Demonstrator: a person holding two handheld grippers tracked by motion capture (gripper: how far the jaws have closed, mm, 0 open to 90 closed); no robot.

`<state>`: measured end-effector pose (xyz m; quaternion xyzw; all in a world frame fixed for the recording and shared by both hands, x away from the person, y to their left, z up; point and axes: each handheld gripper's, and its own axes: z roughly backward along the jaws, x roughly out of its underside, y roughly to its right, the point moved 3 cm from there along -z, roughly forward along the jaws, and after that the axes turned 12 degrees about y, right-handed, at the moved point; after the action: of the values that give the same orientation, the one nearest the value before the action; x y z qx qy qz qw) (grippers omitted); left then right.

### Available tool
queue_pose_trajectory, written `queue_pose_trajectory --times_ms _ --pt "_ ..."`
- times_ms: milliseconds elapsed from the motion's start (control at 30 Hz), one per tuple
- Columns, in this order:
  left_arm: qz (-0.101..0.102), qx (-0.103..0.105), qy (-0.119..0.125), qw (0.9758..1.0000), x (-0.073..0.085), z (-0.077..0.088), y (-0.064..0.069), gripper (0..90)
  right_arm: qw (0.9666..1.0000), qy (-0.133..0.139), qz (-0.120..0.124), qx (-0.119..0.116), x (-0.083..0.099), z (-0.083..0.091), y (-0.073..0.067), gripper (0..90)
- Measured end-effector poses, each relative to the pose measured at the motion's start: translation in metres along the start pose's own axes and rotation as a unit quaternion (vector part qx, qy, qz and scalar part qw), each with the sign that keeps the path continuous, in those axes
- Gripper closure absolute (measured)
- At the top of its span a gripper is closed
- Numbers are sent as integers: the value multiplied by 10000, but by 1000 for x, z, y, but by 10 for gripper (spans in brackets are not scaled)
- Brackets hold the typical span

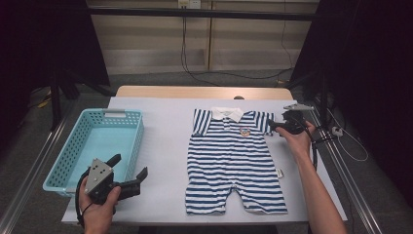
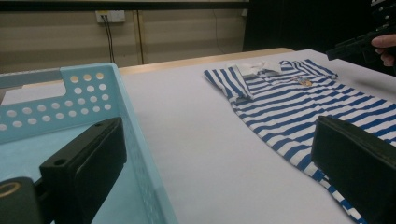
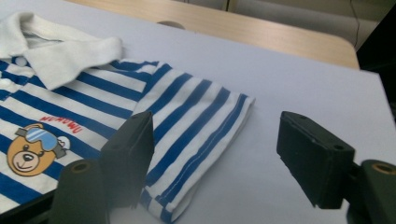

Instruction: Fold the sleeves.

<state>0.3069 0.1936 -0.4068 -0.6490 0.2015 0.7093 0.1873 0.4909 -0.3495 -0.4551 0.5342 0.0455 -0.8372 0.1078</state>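
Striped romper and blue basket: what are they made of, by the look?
Blue-and-white striped romper with white collar: looks like soft knit fabric, matte; it lies limp and flat, with stitched sleeve hems and a printed bear badge. Probably cotton jersey, though the fibre can't be told. Light blue perforated basket: looks like moulded plastic, smooth with a slight sheen, rigid walls with even rows of round holes.

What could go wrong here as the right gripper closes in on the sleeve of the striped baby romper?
1. The right gripper is open with its fingers straddling the sleeve hem of the blue-and-white striped cotton romper; closing now may catch a single fabric layer, or slip off the edge.
2. Lifting by one sleeve could drag the flat-laid romper out of shape.
3. The left gripper, open beside the light blue perforated plastic basket, could knock its rim.
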Motion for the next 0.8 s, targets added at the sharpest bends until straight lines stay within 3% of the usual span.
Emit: queue_pose_trajectory --times_ms 67,233,267,433,467,500,567,633,800 --pt "-28 22 -24 10000 0 0 0 36 9999 -75 -108 -39 4 -3 4 341" --pt "-26 48 -31 10000 1 -2 1 36 9994 -346 -17 -16 8 -9 9 446" --pt "-33 58 -34 10000 1 -2 1 36 9990 -414 -176 -64 9 -9 8 453" --pt "6 62 -44 10000 2 -3 1 36 9983 -532 -99 -218 11 -15 8 514" --pt "3 66 -47 10000 2 -3 1 36 9976 -608 -232 -221 12 -15 6 531" --pt "-18 67 -55 10000 2 -3 1 36 9980 -573 -131 -247 14 -18 8 549" --pt "-33 66 -96 9999 2 -3 1 36 9976 -612 -169 -274 16 -20 7 615" --pt "-30 128 -142 9998 3 -3 1 36 9964 -694 -378 -310 18 -21 5 662" --pt "-4 153 -168 9997 4 -5 1 36 9970 -616 -389 -276 19 -23 3 684"
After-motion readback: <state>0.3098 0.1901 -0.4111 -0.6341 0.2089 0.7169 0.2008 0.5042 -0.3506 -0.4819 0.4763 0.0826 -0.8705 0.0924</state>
